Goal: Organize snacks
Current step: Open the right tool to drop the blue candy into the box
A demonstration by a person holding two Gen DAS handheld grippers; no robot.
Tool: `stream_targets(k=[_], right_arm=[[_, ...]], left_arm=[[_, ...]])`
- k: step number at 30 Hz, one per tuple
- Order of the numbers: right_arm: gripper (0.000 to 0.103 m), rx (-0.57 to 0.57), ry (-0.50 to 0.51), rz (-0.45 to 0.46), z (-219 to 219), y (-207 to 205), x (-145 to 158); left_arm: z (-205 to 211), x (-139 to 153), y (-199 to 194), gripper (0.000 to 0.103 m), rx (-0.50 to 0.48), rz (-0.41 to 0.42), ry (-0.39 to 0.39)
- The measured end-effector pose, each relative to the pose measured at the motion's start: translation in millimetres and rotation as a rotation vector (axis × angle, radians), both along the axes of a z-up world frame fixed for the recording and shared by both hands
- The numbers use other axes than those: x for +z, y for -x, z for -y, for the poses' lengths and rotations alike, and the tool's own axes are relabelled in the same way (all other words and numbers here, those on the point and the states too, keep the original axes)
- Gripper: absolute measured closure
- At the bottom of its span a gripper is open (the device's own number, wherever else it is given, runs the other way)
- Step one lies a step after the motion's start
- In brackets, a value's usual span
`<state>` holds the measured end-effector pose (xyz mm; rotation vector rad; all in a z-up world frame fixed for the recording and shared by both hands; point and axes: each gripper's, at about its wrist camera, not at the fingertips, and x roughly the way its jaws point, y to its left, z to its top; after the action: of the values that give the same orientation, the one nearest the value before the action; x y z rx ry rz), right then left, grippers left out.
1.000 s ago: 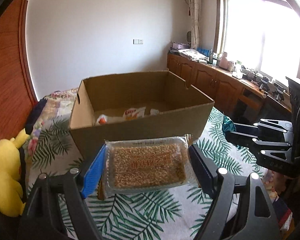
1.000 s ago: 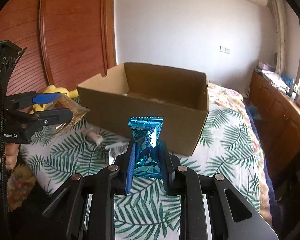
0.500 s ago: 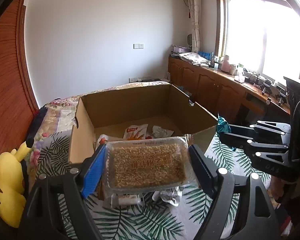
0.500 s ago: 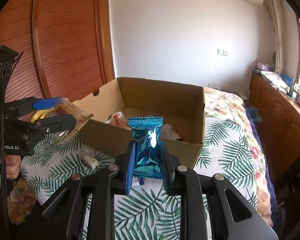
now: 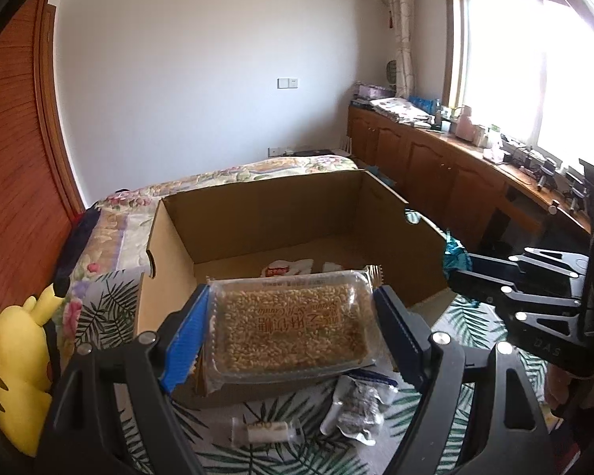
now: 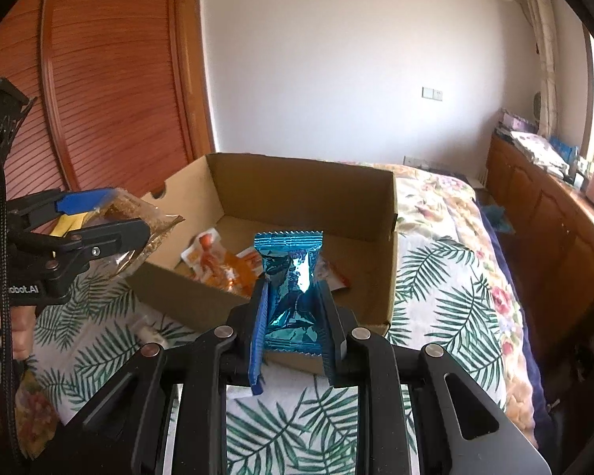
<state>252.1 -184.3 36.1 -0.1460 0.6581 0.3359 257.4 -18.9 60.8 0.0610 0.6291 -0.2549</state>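
Left wrist view: the left gripper (image 5: 291,326) is seen with its jaws set wide apart and clamped on the short ends of a clear-wrapped grain bar (image 5: 291,326), which is held flat and level between the blue pad (image 5: 184,342) on one side and the dark pad on the other. The bar is held over the near wall of an open cardboard box (image 5: 257,213), which rests on a palm-leaf bedspread (image 5: 111,297). On the box floor a few white and red packets (image 5: 287,268) can be made out. Just in front of the box, on the bedspread, a small clear-wrapped roll (image 5: 265,430) and a dark snack pouch (image 5: 358,403) are lying. A yellow plush toy (image 5: 14,360) is seen at the left edge.

From the right wrist view, the right gripper (image 6: 293,308) is seen with its jaws drawn narrow and pressed on the sides of a shiny blue packet (image 6: 291,277), which is held upright, its crimped top edge uppermost. The packet is held above the box's near wall, with orange packets (image 6: 217,265) lying on the box floor beyond it. Both grippers are held close to the box, one toward each of its near corners.
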Motion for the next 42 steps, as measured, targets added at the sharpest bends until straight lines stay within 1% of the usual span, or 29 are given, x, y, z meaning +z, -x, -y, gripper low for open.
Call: stream_targets(k=[7, 13, 16, 20, 21, 23, 24, 37, 42], right_arm=[[0.082, -0.022, -0.002, -0.019, -1, -15, -6], [0.081, -0.045, -0.017, -0.055, 3, -29, -13], [0.081, -0.055, -0.031, -0.066, 5, -34, -15], [0.08, -0.061, -0.038, -0.073, 5, -39, -17], [0.076, -0.063, -0.039, -0.072, 5, -41, -18], [0.072, -0.07, -0.04, -0.075, 4, -43, -19], [0.071, -0.069, -0.04, -0.077, 4, -44, -20], [0.07, -0.02, -0.044, -0.057, -8, -27, -18], [0.07, 0.003, -0.027, -0.045, -13, -19, -17]], left_arm=[[0, -10, -17, 0.021, 0.029, -0.02, -0.029], [-9, -23, -28, 0.02, 0.053, -0.061, 0.006], [-9, -24, -28, 0.019, 0.054, -0.058, 0.024], [-12, -26, -29, 0.018, 0.056, -0.054, 0.028], [-12, -26, -30, 0.018, 0.058, -0.053, 0.027], [-13, -27, -31, 0.018, 0.06, -0.053, 0.026], [-13, -27, -31, 0.017, 0.062, -0.055, 0.026], [-7, -23, -36, 0.015, 0.037, -0.046, 0.046], [1, -22, -41, 0.015, 0.04, -0.045, 0.024]])
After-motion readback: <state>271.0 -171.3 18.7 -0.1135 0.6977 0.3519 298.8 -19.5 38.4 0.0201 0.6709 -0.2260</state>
